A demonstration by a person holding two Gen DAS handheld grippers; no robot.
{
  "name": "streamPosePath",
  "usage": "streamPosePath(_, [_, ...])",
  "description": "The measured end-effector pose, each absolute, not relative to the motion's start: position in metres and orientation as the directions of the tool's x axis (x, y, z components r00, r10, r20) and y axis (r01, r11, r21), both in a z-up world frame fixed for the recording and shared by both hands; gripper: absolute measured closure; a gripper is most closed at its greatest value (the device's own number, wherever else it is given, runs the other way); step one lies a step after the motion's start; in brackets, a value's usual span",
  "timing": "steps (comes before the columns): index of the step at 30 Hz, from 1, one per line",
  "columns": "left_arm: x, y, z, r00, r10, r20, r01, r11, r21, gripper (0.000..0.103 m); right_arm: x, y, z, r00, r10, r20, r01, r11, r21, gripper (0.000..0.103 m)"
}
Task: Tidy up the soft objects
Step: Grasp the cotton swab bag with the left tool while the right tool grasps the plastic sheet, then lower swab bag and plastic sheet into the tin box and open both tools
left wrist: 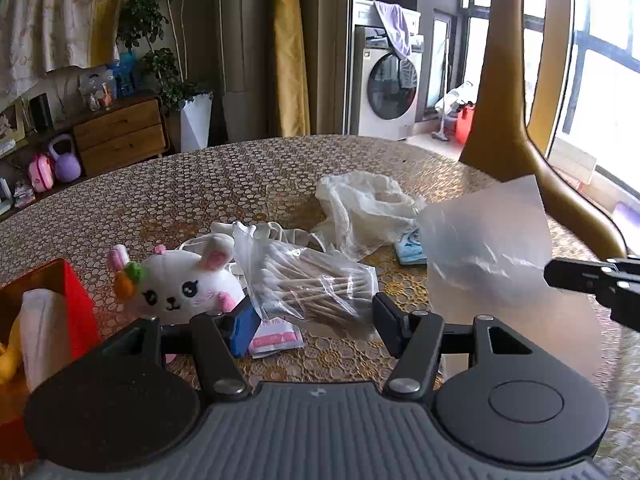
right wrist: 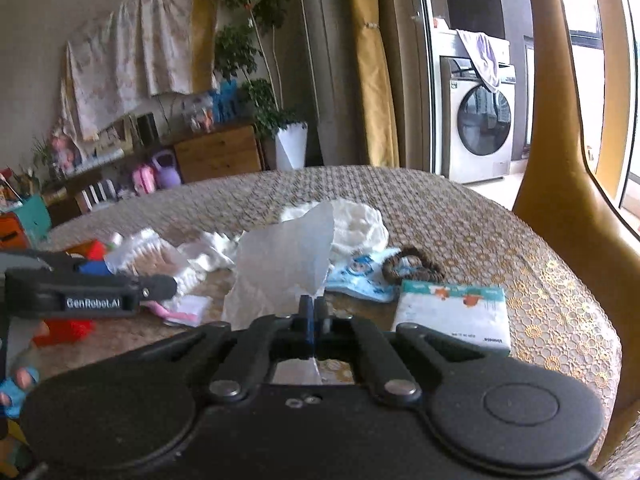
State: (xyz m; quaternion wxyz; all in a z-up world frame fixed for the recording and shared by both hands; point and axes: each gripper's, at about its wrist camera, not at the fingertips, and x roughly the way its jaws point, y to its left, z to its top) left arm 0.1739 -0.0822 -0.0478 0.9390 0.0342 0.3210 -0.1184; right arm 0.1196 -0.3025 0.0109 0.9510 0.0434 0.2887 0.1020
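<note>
My left gripper [left wrist: 314,316] sits over the table with a clear bag of cotton swabs [left wrist: 316,284] filling the gap between its fingers, pads against the bag's sides. In the right wrist view that gripper [right wrist: 160,286] shows side-on at the left, the swab bag [right wrist: 148,256] at its tip. My right gripper [right wrist: 313,304] is shut on the lower edge of a translucent plastic bag [right wrist: 284,264], which stands up off the table. In the left wrist view the right gripper [left wrist: 548,274] pinches this plastic bag [left wrist: 484,248] at far right. A white bunny plush [left wrist: 184,284] lies left of the swabs.
A red box [left wrist: 76,300] holding soft items stands at the near left. White gauzy cloth [left wrist: 360,204] lies mid-table, with a blue packet [right wrist: 360,276], a brown braided hair tie [right wrist: 412,266] and a tissue pack [right wrist: 452,312] nearby. A yellow chair [left wrist: 504,120] stands at the right edge.
</note>
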Motion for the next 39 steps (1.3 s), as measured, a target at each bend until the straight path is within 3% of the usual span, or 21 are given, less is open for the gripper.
streamPosePath(8, [0.149,-0.044,-0.022,0.759,-0.237,-0.606,0.247,0.967,-0.068,0.043,0.111,-0.28,0.042,0.813,0.287,-0.506,-0.225,0.957,0.182,0.103])
streamPosePath(24, [0.128,0.065,0.001,0.77,-0.181,-0.612,0.151,0.983,-0.101,0.042,0.129,-0.181,0.074,0.761,0.426,-0.489,-0.383,0.904,0.191,0.103])
streamPosePath(39, [0.133,0.152,-0.001,0.752,-0.112,-0.649,0.069,0.993,-0.091,0.042,0.17,-0.087,0.073,0.669,0.503,-0.547,-0.467,0.857,0.216,0.103])
